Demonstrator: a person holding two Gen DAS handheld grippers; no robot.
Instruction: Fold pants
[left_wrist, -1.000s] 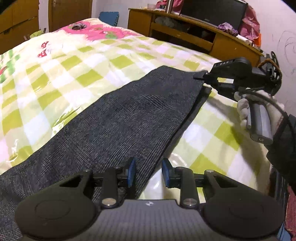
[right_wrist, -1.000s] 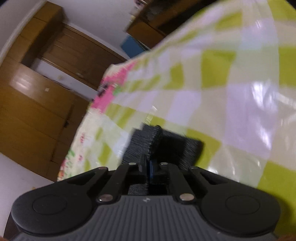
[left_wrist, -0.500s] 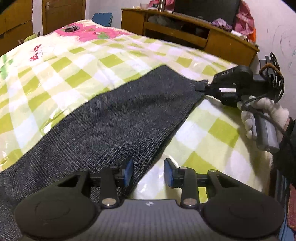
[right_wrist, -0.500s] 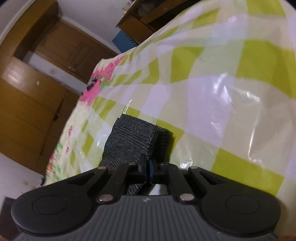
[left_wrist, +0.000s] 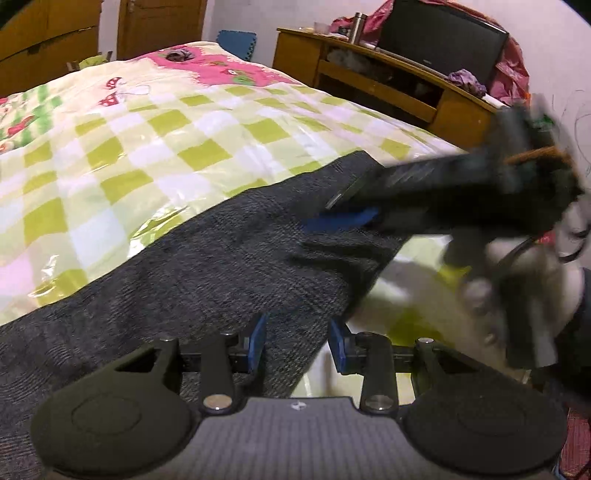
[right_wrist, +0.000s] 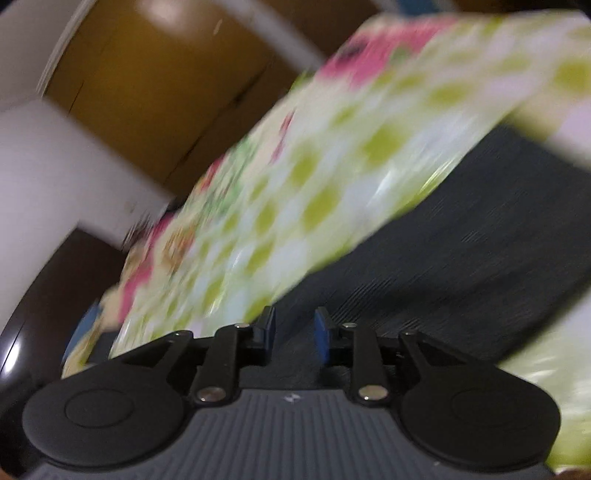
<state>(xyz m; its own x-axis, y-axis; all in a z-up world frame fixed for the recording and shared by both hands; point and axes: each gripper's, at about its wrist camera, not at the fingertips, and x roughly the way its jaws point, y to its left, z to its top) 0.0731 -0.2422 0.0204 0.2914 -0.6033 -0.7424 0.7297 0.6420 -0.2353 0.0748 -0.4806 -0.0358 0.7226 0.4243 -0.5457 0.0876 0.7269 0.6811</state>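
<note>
Dark grey pants (left_wrist: 207, 273) lie flat in a long strip across a bed with a green-and-white checked cover (left_wrist: 155, 140). My left gripper (left_wrist: 297, 341) is open, low over the pants' near right edge, holding nothing. My right gripper (left_wrist: 332, 218) shows blurred in the left wrist view, over the pants' far end. In its own view the right gripper (right_wrist: 293, 328) is open and empty, with the pants (right_wrist: 461, 258) just beneath and ahead of its blue pads.
A wooden desk (left_wrist: 373, 88) with a dark monitor (left_wrist: 439, 40) and clutter stands beyond the bed's far right. Wooden wardrobe doors (left_wrist: 48, 40) stand at the far left. The bed's right edge drops off near my gloved right hand (left_wrist: 554, 273).
My right gripper has opened and let go of the pants' far end, then swung left over the cloth. The left gripper has stayed open at the near edge.
</note>
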